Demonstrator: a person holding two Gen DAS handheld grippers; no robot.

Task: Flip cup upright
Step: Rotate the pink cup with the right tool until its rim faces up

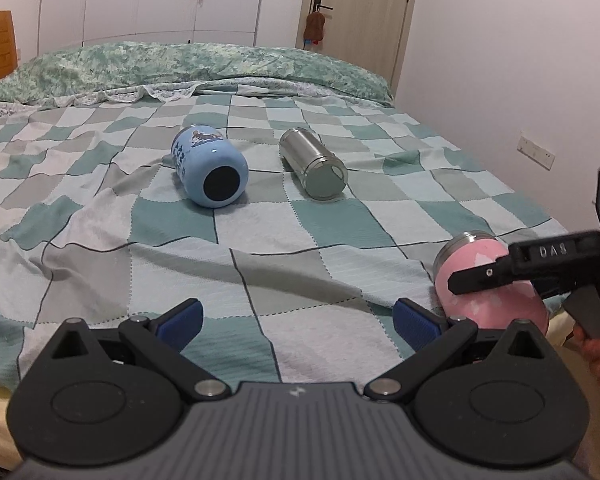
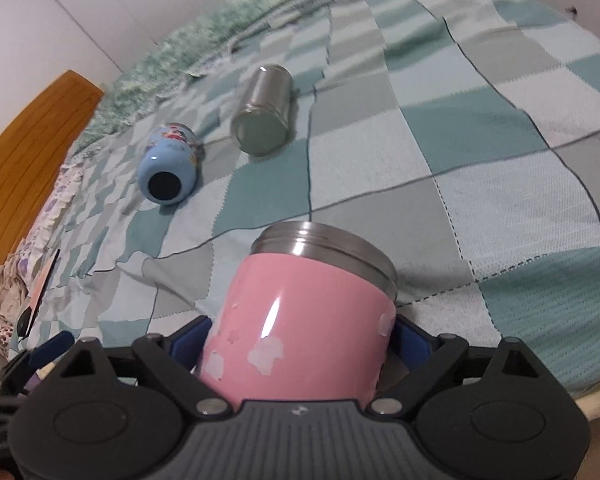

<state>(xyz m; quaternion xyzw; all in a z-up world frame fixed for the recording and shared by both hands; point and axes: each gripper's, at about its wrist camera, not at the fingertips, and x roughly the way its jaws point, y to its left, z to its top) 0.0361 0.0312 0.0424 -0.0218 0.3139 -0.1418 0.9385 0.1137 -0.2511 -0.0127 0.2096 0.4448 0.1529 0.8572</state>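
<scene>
A pink cup [image 2: 300, 312] with a steel threaded rim lies tilted near the bed's front right edge; it also shows in the left wrist view [image 1: 488, 284]. My right gripper [image 2: 300, 344] is shut on the pink cup, its blue pads pressed on both sides of the body; its black finger [image 1: 496, 272] crosses the cup in the left wrist view. My left gripper [image 1: 298, 318] is open and empty above the blanket. A blue cup [image 1: 210, 170] [image 2: 168, 162] and a steel cup [image 1: 314, 168] [image 2: 264, 110] lie on their sides mid-bed.
The checked teal blanket [image 1: 260, 248] covers the bed, with a green quilt [image 1: 180, 64] at the back. A wooden headboard [image 2: 24, 160] stands at the left. A door [image 1: 356, 4] and a wall are at the right.
</scene>
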